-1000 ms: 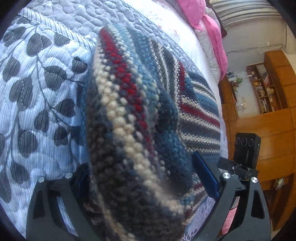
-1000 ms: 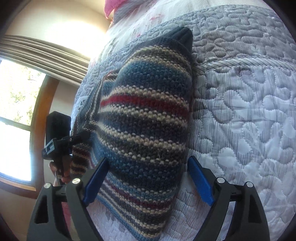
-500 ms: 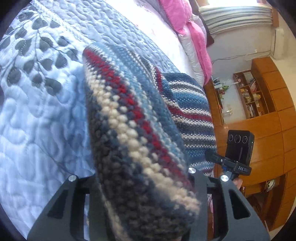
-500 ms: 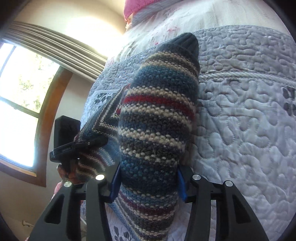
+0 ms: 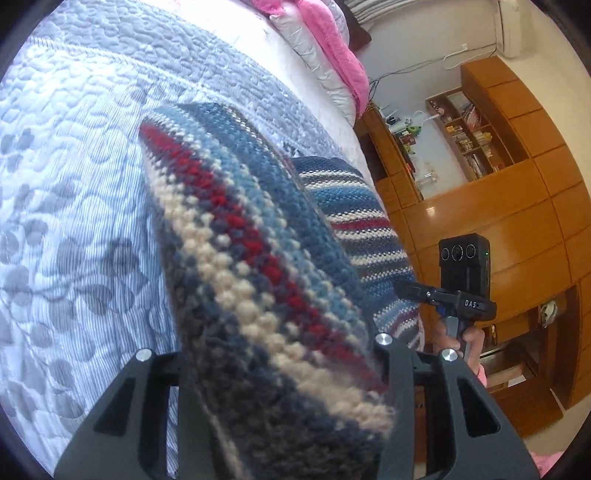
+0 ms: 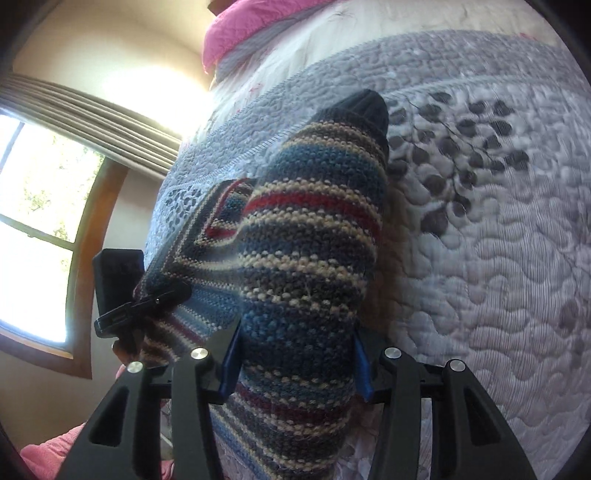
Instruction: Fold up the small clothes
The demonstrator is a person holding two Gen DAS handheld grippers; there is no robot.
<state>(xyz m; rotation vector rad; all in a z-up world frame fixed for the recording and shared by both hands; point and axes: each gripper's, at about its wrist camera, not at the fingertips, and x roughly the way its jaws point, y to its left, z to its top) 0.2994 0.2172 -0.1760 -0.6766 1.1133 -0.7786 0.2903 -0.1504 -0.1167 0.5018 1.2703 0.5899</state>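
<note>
Left to right: grey-and-white quilted bedspread with a dark leaf print (image 5: 74, 229) lies underneath, and the striped blue, red and cream chunky-knit garment (image 5: 258, 280) is held above it, mostly off the quilt. Left gripper (image 5: 280, 365) is clamped on one bunched edge of the knit; a second ago its jaws stood wide around the fabric, now they are pinched in with wool bulging between them. Right gripper (image 6: 295, 354) shows the same change: blue pads (image 6: 231, 354) were well apart a second ago and are now pressed into both sides of the knit (image 6: 306, 240). In the right wrist view the garment's dark ribbed end (image 6: 365, 110) points toward the pink pillows (image 6: 236, 33) at the head of the bed. Each camera sees the other gripper alongside, also holding the knit, with fabric slack and draped between them. My read: both grasps are done and the lift has started, so the fold itself is next, likely carrying the held edge over toward the ribbed end. Risk: the thick knit is bunched in both jaws, so the edges may not line up when laid down. Wooden shelving (image 5: 480, 140) in the background is irrelevant.
</note>
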